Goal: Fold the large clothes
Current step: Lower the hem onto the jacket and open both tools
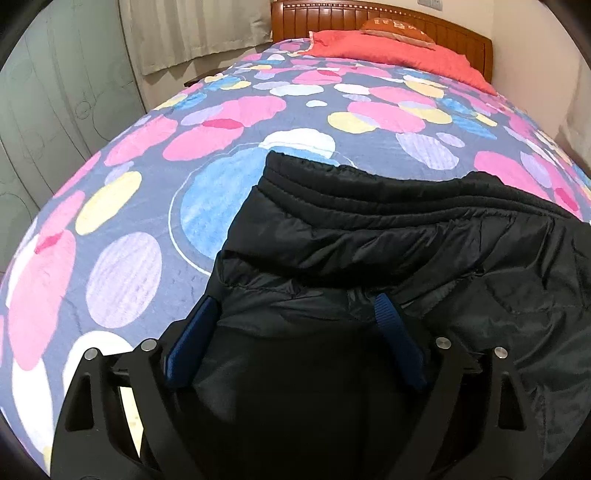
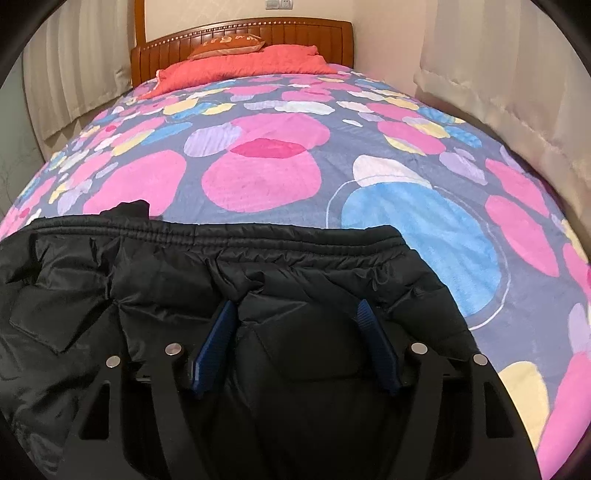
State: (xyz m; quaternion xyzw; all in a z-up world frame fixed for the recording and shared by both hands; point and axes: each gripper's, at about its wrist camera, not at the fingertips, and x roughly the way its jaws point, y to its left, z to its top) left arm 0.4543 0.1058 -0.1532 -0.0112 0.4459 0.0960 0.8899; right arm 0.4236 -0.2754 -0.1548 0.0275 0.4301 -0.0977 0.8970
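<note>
A black padded garment (image 1: 406, 229) with a ribbed elastic band along its far edge lies folded on the near part of the bed. In the left wrist view my left gripper (image 1: 295, 299) sits low over its left end. The blue fingers (image 1: 195, 332) stand wide apart with fabric lying between them, and the left one is right at the garment's edge. In the right wrist view the same garment (image 2: 147, 266) fills the lower left. My right gripper (image 2: 295, 303) rests over its right end, fingers (image 2: 373, 332) apart around a puffed fold, not pinching it.
The bed carries a blue-grey bedspread (image 2: 258, 177) with pink, blue and yellow blobs, flat beyond the garment. A red pillow (image 2: 251, 62) and a wooden headboard (image 2: 240, 33) are at the far end. Curtains (image 2: 498, 74) hang on the right, and a pale wardrobe (image 1: 55, 92) stands on the left.
</note>
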